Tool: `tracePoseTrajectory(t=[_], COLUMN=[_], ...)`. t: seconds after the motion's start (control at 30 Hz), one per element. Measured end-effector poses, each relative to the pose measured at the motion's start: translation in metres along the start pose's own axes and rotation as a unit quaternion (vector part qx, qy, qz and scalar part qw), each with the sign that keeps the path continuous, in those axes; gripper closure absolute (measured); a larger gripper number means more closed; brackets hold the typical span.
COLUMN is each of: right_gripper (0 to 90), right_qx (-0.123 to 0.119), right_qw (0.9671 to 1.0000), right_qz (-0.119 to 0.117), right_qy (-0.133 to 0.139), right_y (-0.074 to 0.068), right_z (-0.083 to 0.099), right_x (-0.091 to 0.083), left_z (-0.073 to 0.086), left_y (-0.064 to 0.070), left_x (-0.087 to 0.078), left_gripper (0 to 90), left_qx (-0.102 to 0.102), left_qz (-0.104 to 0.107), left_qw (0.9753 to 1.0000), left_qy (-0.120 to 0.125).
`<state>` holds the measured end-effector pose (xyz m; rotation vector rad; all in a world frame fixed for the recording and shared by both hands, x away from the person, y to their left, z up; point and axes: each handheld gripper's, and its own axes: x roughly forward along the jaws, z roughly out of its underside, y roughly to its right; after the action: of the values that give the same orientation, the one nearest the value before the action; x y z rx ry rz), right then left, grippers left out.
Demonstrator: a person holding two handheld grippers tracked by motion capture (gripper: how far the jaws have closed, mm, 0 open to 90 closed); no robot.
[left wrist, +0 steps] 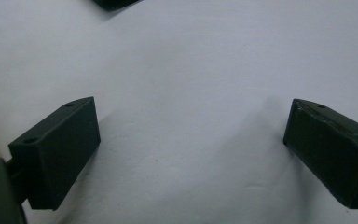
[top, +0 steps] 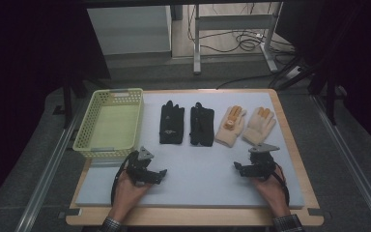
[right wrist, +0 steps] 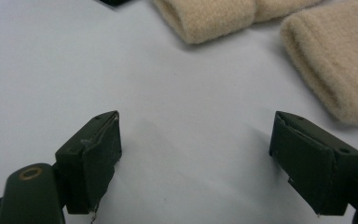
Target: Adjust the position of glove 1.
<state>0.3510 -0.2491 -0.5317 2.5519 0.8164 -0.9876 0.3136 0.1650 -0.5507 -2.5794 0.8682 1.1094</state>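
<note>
With both the left gripper [top: 150, 175] and right gripper [top: 249, 169] spread wide and holding nothing, we judge the four gloves at twelve o'clock on the desk [top: 198, 169], black pair [top: 186, 124] and beige pair [top: 245, 126], soft, light, best pinched at the cuffs.

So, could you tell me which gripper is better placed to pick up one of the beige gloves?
Right. The right gripper sits open just below the beige gloves, whose cuffs lie just ahead of its jaws; the left gripper is further off, near the basket.

Beige gloves [right wrist: 270, 32] cut off by top edge, cuffs alone visible
</note>
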Motion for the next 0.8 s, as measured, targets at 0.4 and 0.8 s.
tracePoseTrajectory(t=[0.4,0.8], right_gripper=[15.0,13.5], right_qx=[-0.002,-0.001], right_qw=[1.0,1.0], right_qz=[0.0,0.004], right_qy=[-0.001,-0.002], right_y=[-0.0005,-0.0006], right_z=[0.0002,0.0], right_x=[0.0001,0.0003], left_z=[0.0003,0.0004], left_y=[0.0001,0.0001], left_x=[0.0,0.0001], left_gripper=[3.7,3.8], left_qx=[0.0,0.0], left_qz=[0.0,0.0], left_qw=[1.0,1.0], left_qy=[0.001,0.002])
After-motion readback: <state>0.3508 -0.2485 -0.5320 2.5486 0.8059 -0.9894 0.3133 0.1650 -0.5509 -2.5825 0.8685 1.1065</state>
